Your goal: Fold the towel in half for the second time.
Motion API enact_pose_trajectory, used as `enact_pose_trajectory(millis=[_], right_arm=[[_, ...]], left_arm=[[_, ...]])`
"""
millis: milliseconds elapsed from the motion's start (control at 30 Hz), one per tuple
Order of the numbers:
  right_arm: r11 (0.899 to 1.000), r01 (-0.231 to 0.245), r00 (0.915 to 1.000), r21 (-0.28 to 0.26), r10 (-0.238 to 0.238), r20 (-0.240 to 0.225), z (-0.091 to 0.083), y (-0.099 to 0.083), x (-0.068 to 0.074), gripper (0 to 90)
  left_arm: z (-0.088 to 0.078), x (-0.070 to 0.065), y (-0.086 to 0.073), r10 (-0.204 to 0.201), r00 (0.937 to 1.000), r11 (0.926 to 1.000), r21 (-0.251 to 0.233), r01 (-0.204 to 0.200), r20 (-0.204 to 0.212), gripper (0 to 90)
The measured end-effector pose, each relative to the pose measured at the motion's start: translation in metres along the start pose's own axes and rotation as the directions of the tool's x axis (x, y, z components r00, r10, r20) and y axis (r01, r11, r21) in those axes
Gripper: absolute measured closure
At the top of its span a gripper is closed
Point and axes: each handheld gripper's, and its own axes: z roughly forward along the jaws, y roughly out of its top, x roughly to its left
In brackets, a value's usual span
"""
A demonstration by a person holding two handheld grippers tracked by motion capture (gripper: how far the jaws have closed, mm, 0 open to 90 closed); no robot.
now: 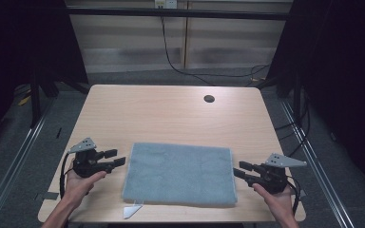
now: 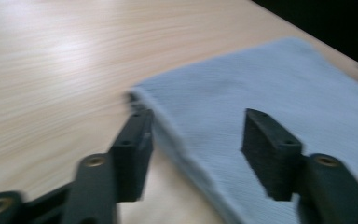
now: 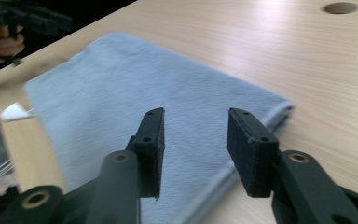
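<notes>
A folded grey-blue towel [image 1: 180, 173] lies flat near the front edge of the wooden table [image 1: 171, 114]. My left gripper [image 1: 119, 158] is level just off the towel's left edge, jaws open and pointing at it. In the left gripper view, which is blurred, the left gripper [image 2: 198, 119] is open with the towel [image 2: 270, 84] edge lying beyond the gap. My right gripper [image 1: 240, 168] sits at the towel's right edge, also open. In the right gripper view the right gripper [image 3: 196, 114] frames the towel [image 3: 121, 93] with nothing pinched.
A round hole [image 1: 209, 99] is in the table's far right part, seen also as the hole [image 3: 340, 8]. A small white tag [image 1: 133, 210] sticks out at the towel's front left corner. Dark floor, rails and cables surround the table.
</notes>
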Motion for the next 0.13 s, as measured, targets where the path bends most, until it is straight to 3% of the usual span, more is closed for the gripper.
enact_pose_trajectory(millis=[33, 67, 133], right_arm=[[1.0, -0.003, 0.9997, -0.004, 0.003, 0.024, -0.0011, -0.0011, -0.0026, 52.5], [1.0, -0.023, 0.9987, -0.012, 0.023, 0.046, -0.0033, -0.004, -0.0068, 51.2], [1.0, -0.018, 0.9979, -0.014, 0.019, 0.062, -0.0034, -0.006, -0.0086, 49.2]], left_arm=[[-0.0012, -0.0002, -0.0025, 0.019, 0.9992, 0.9997, 0.013, -0.019, -0.036, 37.7], [-0.0034, 0.0007, -0.0049, 0.022, 0.9991, 0.9997, 0.014, -0.021, -0.035, 35.1], [-0.0081, 0.0005, -0.01, 0.0, 0.9995, 1.0, -0.005, -0.001, -0.032, 34.8]])
